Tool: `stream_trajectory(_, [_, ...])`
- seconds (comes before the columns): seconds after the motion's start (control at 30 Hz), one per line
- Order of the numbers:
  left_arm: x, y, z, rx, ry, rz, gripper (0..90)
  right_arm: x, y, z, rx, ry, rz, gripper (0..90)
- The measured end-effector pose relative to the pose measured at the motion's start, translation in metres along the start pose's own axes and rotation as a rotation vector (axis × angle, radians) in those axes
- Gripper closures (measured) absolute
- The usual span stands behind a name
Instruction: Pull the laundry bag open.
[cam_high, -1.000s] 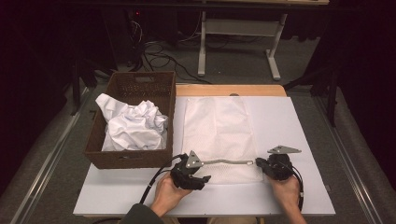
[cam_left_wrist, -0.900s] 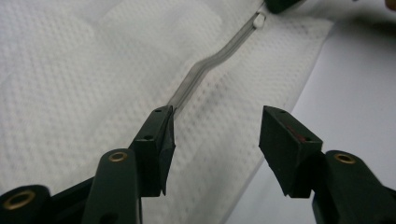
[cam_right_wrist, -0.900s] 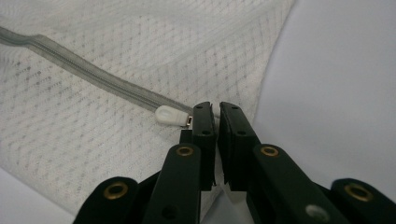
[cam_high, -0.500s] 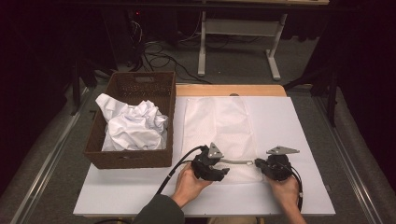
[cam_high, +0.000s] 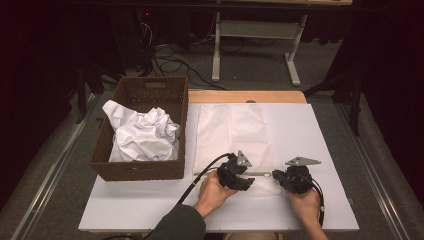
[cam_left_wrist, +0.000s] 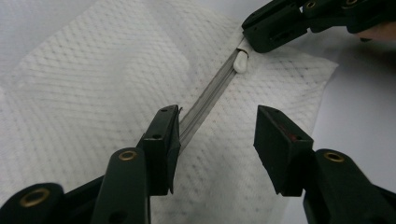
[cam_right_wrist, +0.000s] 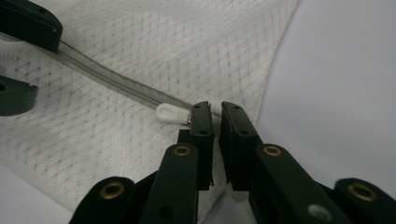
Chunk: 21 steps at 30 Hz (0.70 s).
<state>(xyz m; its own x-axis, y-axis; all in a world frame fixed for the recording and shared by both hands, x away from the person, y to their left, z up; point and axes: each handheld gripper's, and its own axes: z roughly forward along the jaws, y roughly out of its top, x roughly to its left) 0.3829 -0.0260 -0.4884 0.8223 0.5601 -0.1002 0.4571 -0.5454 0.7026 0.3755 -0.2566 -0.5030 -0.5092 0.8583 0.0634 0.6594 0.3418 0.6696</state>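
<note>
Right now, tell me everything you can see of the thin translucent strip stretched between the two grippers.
The thin translucent strip looks like clear ribbed plastic, long and flat with lengthwise ridges, ending in a small white rounded cap. It runs straight above the white mesh-patterned cloth at the table's near edge. The right gripper is shut on its capped end. Its other end lies between the jaws of the left gripper, against one pad, the other pad standing apart; those jaws have just been closing.
</note>
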Motion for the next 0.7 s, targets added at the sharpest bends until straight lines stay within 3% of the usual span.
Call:
stream_trajectory(0.13, [-0.001, 0.009, 0.01, 0.003, -0.03, -0.036, 49.6, -0.001, -0.001, 0.001, -0.007, 0.007, -0.001, 84.3])
stream_trajectory(0.37, [-0.005, 0.02, 0.024, 0.016, -0.025, -0.02, 52.2, -0.001, -0.004, 0.001, -0.021, 0.014, -0.035, 84.7])
stream_trajectory(0.7, [-0.005, 0.03, 0.038, 0.026, -0.029, -0.029, 58.6, -0.004, -0.003, 0.0, -0.022, 0.026, -0.005, 86.0])
